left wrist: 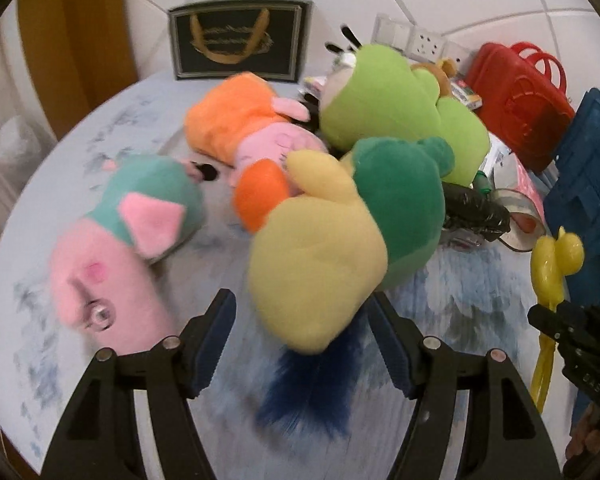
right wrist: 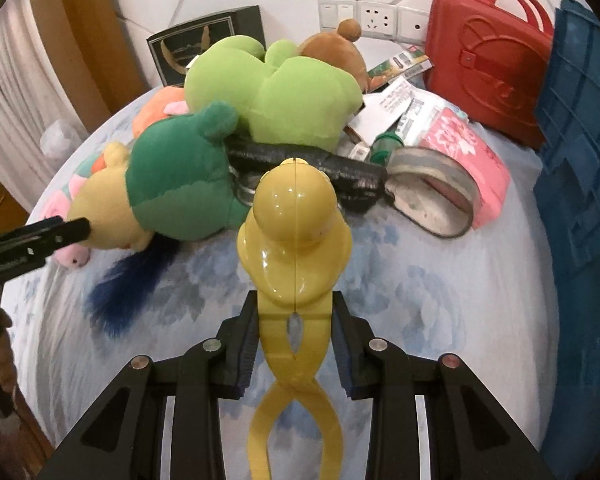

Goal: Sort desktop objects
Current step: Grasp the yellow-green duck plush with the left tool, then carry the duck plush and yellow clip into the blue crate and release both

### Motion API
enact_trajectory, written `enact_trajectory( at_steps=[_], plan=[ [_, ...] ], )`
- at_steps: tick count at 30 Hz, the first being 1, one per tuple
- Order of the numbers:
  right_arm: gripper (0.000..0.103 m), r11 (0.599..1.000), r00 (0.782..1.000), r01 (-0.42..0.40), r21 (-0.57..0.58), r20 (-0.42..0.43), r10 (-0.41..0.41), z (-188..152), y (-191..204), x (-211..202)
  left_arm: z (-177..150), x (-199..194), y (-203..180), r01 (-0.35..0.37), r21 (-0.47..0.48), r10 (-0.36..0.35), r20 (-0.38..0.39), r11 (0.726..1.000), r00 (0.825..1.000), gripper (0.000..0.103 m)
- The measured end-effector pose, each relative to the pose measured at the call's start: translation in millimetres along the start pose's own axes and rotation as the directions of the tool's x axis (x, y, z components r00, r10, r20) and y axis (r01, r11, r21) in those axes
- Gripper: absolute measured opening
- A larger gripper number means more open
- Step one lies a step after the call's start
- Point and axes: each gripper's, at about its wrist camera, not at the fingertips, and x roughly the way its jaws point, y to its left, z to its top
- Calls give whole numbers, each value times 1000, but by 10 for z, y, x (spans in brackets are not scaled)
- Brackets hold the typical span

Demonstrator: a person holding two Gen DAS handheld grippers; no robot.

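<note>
Right gripper (right wrist: 296, 344) fingers clamp the duck tongs (right wrist: 296, 240), held above the counter (right wrist: 420, 300) near the blue crate (right wrist: 580, 160). Left gripper (left wrist: 302, 344) fingers half-wide, empty, just before the yellow plush (left wrist: 316, 264). Next, probably: tongs into crate.

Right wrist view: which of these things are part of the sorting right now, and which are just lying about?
In the job:
- yellow duck-shaped tongs, clamped in the right gripper
- green and yellow plush toy, just ahead of the open left gripper

Lying about:
- red plastic case
- framed picture
- wall sockets
</note>
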Motion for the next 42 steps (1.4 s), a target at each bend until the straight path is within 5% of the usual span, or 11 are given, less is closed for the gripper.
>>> enact_trajectory(
  at_steps=[5, 8, 13, 29, 36, 42],
  plan=[
    [33, 1000, 1000, 1, -12, -5, -1, 89, 14, 164, 59, 200, -24, 6, 11, -6, 44, 1000, 999, 67],
    [33, 1000, 1000, 1, -19, -4, -1, 129, 33, 197, 80, 99, -7, 26, 12, -27, 71, 1000, 997, 54],
    [33, 1000, 1000, -6, -23, 27, 7, 187, 95, 80, 112, -281, -59, 38, 25, -41, 143, 999, 989, 43],
    [32, 1000, 985, -4, -29, 171, 9, 280, 317, -852, 169, -1467, -411, 35, 126, -72, 305, 991, 950, 40],
    [32, 993, 937, 105, 61, 329, -119, 238, 120, -1801, 245, -2144, -883, 78, 236, -175, 425, 969, 888, 40],
    [32, 954, 831, 235, 183, 472, -295, 160, -298, -3044, 309, -2908, -1716, 165, 349, -338, 528, 923, 779, 40]
  ],
)
